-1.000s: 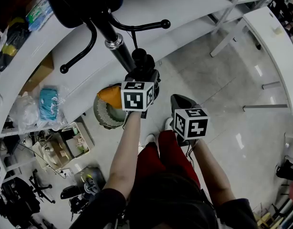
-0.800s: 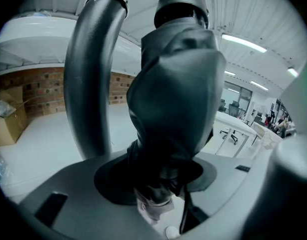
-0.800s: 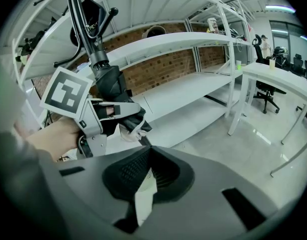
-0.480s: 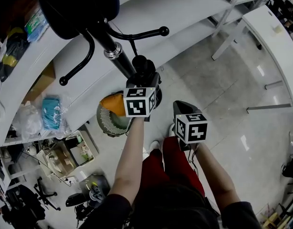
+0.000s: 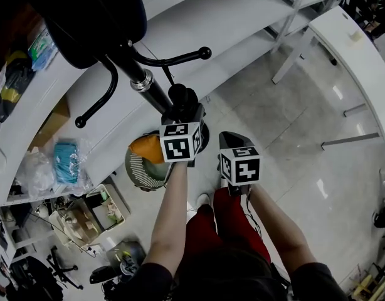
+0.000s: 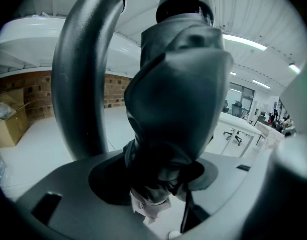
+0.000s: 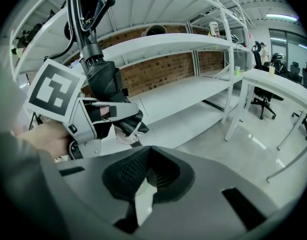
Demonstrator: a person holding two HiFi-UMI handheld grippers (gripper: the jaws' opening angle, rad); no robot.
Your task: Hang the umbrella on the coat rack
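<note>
A folded black umbrella [image 5: 182, 96] hangs beside the black coat rack's pole [image 5: 144, 82]. A thin strap runs from it up to a curved hook arm [image 5: 175, 58]. My left gripper [image 5: 186, 107] has its jaws around the umbrella's lower part, and they are opening with the pads still on the fabric. In the left gripper view the umbrella [image 6: 176, 94] fills the middle, above my left gripper [image 6: 161, 186], and a thick curved bar [image 6: 77, 79] stands to its left. My right gripper [image 5: 231, 138] hovers just right of it, shut and holding nothing. The right gripper view shows my right gripper [image 7: 142, 186], the umbrella [image 7: 104, 81] and the rack [image 7: 77, 6].
White shelving [image 5: 217, 8] runs behind the rack, and a white desk [image 5: 362, 58] stands at the right. A round grille fan with an orange part [image 5: 145, 162] sits on the floor below the grippers. Boxes and clutter [image 5: 73, 205] lie at the lower left. An office chair [image 7: 263, 96] stands far right.
My right gripper has edged closer to the left one. The left gripper stays around the umbrella at the rack. The whole head view has shifted slightly.
</note>
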